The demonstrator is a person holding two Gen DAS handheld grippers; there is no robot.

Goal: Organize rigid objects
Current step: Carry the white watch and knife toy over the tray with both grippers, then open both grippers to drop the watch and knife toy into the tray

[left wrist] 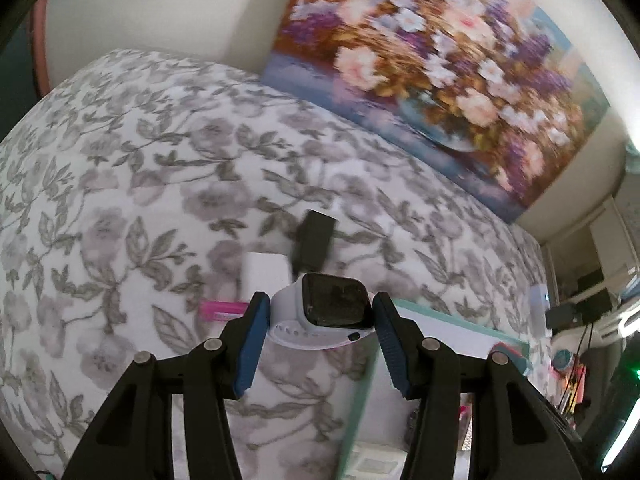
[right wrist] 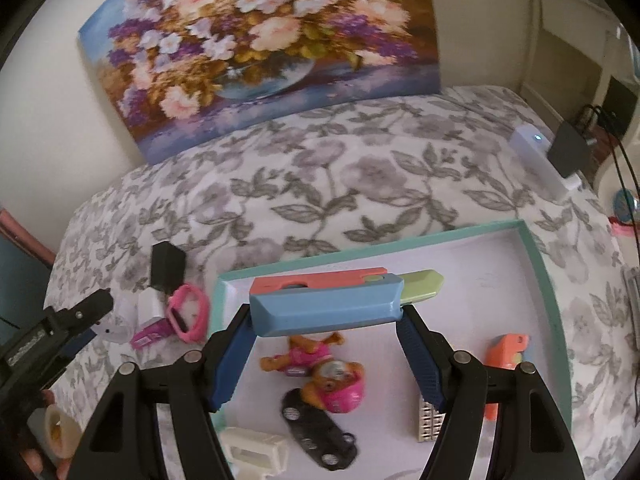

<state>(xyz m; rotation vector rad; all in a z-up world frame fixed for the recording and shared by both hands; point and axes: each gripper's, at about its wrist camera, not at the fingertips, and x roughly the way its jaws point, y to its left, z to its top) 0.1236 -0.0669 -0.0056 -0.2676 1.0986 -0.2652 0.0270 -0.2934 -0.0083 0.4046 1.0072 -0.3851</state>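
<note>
My left gripper (left wrist: 318, 312) is shut on a white smartwatch (left wrist: 328, 308) with a dark screen, held above the floral bedspread. My right gripper (right wrist: 326, 314) is shut on a blue, coral and green toy knife (right wrist: 332, 300), held over the teal-rimmed tray (right wrist: 548, 280). In the tray lie a toy bear figure (right wrist: 324, 376), a black skateboard (right wrist: 316, 436), an orange toy (right wrist: 506, 356), a cream block (right wrist: 256, 450) and a metallic cube block (right wrist: 430, 420). The left gripper shows at the left of the right wrist view (right wrist: 96, 304).
On the bedspread (right wrist: 360, 184) left of the tray lie a black adapter (right wrist: 166, 266), a white charger (right wrist: 150, 304) and a pink watch (right wrist: 188, 314). A white device (right wrist: 540, 156) sits at the far right. A floral painting (right wrist: 260, 40) leans on the wall.
</note>
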